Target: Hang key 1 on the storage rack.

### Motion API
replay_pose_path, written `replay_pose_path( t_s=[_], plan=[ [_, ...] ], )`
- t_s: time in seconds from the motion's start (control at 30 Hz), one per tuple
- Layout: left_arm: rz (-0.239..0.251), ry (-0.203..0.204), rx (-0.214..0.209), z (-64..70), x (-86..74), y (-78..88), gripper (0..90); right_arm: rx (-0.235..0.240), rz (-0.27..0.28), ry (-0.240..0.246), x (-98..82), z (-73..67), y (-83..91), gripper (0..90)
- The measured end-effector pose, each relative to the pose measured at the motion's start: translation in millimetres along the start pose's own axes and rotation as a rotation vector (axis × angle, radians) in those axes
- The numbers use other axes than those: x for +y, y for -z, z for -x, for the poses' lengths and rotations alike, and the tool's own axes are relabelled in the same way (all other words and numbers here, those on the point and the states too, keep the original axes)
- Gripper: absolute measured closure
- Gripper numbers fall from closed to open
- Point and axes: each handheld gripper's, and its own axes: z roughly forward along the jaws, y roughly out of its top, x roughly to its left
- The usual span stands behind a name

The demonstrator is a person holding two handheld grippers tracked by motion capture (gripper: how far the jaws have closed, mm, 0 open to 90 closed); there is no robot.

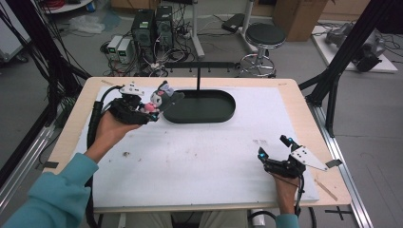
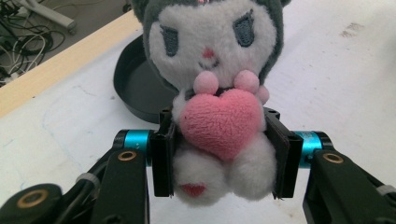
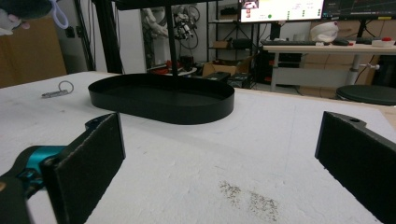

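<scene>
A: So the plush toy we're looking at has a white fuzzy body, a dark grey hood with ears, stitched eyes, a tiny pink nose, and it hugs a pink heart against its chest.

B: Yep, and in the left gripper view it faces straight back at us, head away from the left tongs, feet nearest them, so its long axis runs along the jaws.

A: Those jaws are clamped on its body, one pad on each side at heart level. From the high view we see it held up off the bench, just beside the left end of the black oval tray.

B: The right tongs sit well apart near the bench's right front, jaws spread wide with nothing between them.
</scene>
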Motion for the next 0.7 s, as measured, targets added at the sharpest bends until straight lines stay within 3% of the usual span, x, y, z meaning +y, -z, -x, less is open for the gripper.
replay_pose_path(
  t_s=[0.27,0.7],
  plan=[
    [0.011,0.018,0.026,-9.6,6.1,-0.8,53.4,0.000,0.002,0.003,0.0,0.1,-0.1,0.7],
    [0.032,0.026,0.074,-22.7,32.3,-5.9,53.4,-0.001,0.002,0.000,0.0,0.0,-0.2,0.7]
  ],
)
